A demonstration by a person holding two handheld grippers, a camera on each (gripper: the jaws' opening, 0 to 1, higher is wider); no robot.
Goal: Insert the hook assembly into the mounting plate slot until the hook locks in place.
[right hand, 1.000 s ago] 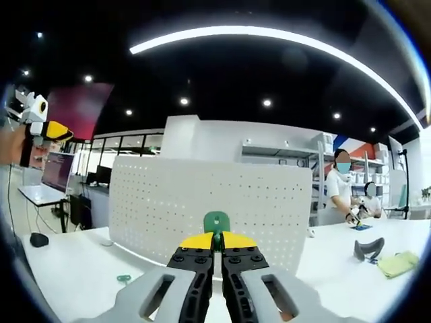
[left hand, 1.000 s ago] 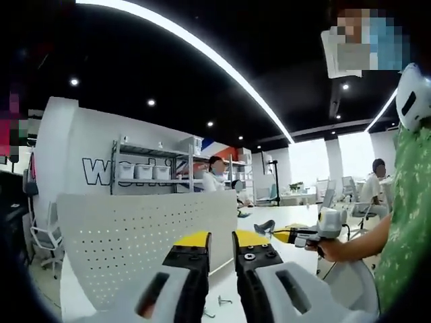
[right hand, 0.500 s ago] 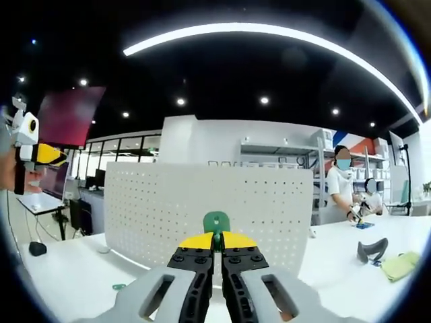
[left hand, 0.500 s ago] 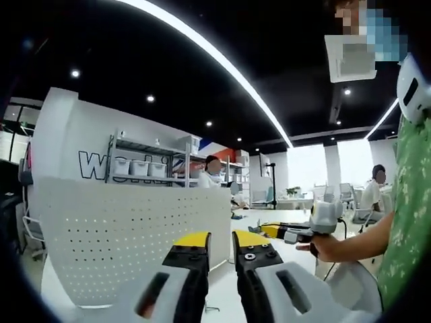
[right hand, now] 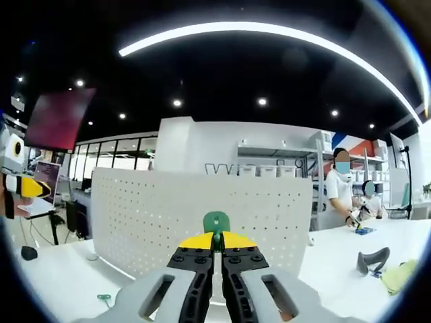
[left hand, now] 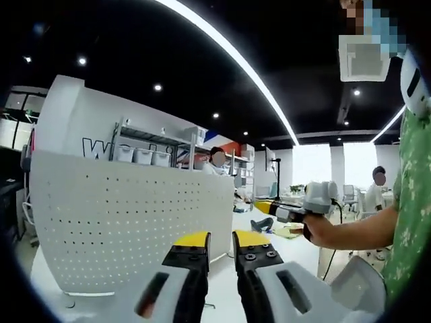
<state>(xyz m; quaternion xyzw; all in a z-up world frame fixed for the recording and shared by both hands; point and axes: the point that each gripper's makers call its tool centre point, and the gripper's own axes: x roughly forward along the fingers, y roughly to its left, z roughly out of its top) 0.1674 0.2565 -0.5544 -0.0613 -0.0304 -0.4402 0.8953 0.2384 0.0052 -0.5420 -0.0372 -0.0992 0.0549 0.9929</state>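
- left gripper view: the left gripper (left hand: 219, 247) sat low in the middle with its yellow-tipped jaws spread a little, a narrow gap between them and nothing in it.
- just past the tips the white perforated mounting plate (left hand: 128, 222) stood upright on the white table (left hand: 269, 242). its top edge ran level and its right edge ended just left of centre, so there was open table to the right of that edge.
- over on the right a person's hand (left hand: 316, 229) held the right gripper (left hand: 264, 206) out over the table, well apart from the plate's right edge.
- a small dark thing lay on the table near the plate's foot, too small to tell what it was.
- right gripper view: the right gripper (right hand: 216, 243) had its jaws pressed together on the green hook assembly (right hand: 216, 222), whose rounded top poked up above the yellow tips.
- the mounting plate (right hand: 202, 215) stood right behind the hook, spanning most of the middle. couldn't tell if the hook was touching it.
- bare table (right hand: 60, 282) on the left, with a small green piece (right hand: 103, 297) lying there, and more free surface past the plate's right edge.
- the left gripper (right hand: 20, 185) showed at the far left edge, well clear of the plate.
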